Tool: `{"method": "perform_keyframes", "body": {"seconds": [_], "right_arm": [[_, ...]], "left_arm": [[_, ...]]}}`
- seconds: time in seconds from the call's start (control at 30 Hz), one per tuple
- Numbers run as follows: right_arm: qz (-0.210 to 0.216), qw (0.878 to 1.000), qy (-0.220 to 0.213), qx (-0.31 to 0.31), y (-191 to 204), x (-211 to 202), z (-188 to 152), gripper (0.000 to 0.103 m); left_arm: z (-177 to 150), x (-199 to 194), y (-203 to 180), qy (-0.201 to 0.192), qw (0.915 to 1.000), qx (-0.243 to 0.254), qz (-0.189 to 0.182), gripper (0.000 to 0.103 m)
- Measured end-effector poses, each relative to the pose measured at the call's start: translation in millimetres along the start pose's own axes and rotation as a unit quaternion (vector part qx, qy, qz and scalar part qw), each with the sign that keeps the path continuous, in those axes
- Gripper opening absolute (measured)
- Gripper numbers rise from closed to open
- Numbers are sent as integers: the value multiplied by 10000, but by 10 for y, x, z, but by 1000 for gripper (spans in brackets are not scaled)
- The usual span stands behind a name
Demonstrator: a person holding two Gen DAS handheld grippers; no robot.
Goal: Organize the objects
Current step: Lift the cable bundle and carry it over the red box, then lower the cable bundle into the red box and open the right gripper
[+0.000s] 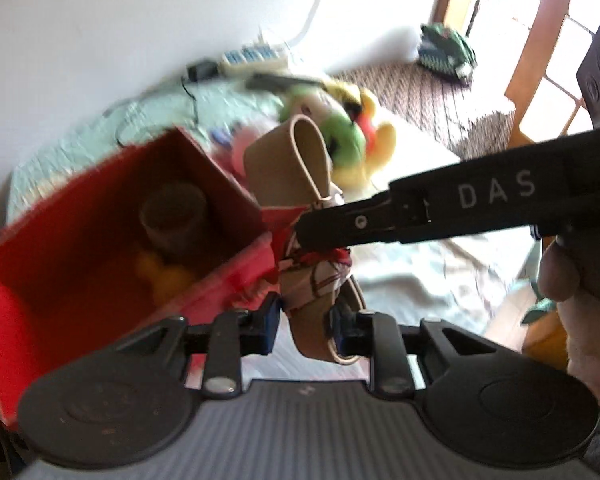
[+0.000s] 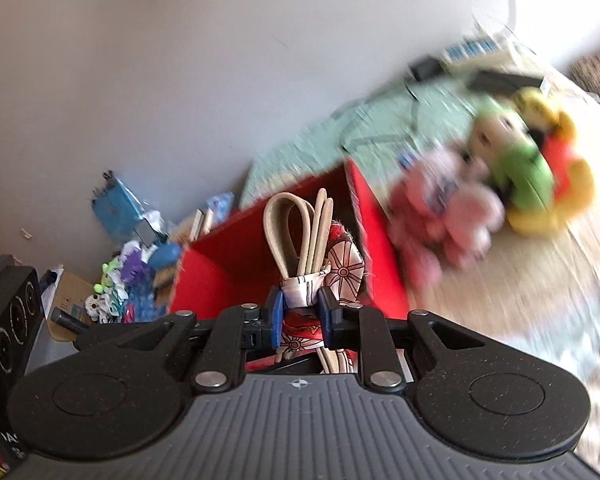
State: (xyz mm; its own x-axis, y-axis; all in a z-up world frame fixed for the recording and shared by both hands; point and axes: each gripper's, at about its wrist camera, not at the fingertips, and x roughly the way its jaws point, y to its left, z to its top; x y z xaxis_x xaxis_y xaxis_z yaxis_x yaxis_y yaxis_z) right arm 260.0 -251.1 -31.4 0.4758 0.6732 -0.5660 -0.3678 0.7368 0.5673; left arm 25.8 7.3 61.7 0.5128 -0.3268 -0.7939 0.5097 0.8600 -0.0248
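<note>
Jaws of both grippers are clenched on one bundle: a folded beige belt (image 2: 296,224) with a red and white patterned scarf (image 2: 342,264) tied round it. The right gripper (image 2: 301,312) pinches the scarf-wrapped middle, with the belt loops standing up beyond its tips; the left gripper (image 1: 304,320) clamps the lower end of the belt, where the strap hangs down between its blue pads. The bundle is in the air, just beside the rim of the open red box (image 1: 100,232), not yet inside it.

By my judgement the tidying is part way through. The box already holds one dark cylindrical thing (image 1: 174,218) and something yellow, too blurred to name. Still out on the bed (image 2: 500,300) are three soft toys: one pink (image 2: 444,220), one green (image 2: 520,172), one yellow and red (image 2: 560,172). A heap of small clutter (image 2: 132,280) lies on the floor by the wall, too mixed to count
</note>
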Motion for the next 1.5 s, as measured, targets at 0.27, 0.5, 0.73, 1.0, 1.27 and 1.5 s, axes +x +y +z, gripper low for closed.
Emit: {"method": "perform_keyframes", "body": {"seconds": [0.27, 0.5, 0.73, 1.0, 1.27, 1.5], "right_arm": [[348, 9990, 79, -273, 199, 402, 302, 20], [473, 9967, 439, -490, 368, 859, 371, 20], [329, 9917, 1020, -716, 434, 1383, 300, 20], [-11, 9760, 2070, -671, 334, 1964, 249, 20], [-494, 9603, 2483, -1170, 398, 2224, 197, 20], [-555, 9555, 2618, -1240, 336, 2280, 198, 21]], "left_arm": [[252, -162, 449, -225, 9980, -328, 498, 25], [218, -105, 807, -174, 9934, -691, 901, 25], [124, 170, 1184, 207, 9875, -1069, 1139, 25], [-43, 696, 1556, 831, 9789, -1511, 1097, 26], [-172, 891, 1682, 1172, 9728, -1724, 1007, 31], [-188, 852, 1712, 1166, 9708, -1690, 1244, 33]]}}
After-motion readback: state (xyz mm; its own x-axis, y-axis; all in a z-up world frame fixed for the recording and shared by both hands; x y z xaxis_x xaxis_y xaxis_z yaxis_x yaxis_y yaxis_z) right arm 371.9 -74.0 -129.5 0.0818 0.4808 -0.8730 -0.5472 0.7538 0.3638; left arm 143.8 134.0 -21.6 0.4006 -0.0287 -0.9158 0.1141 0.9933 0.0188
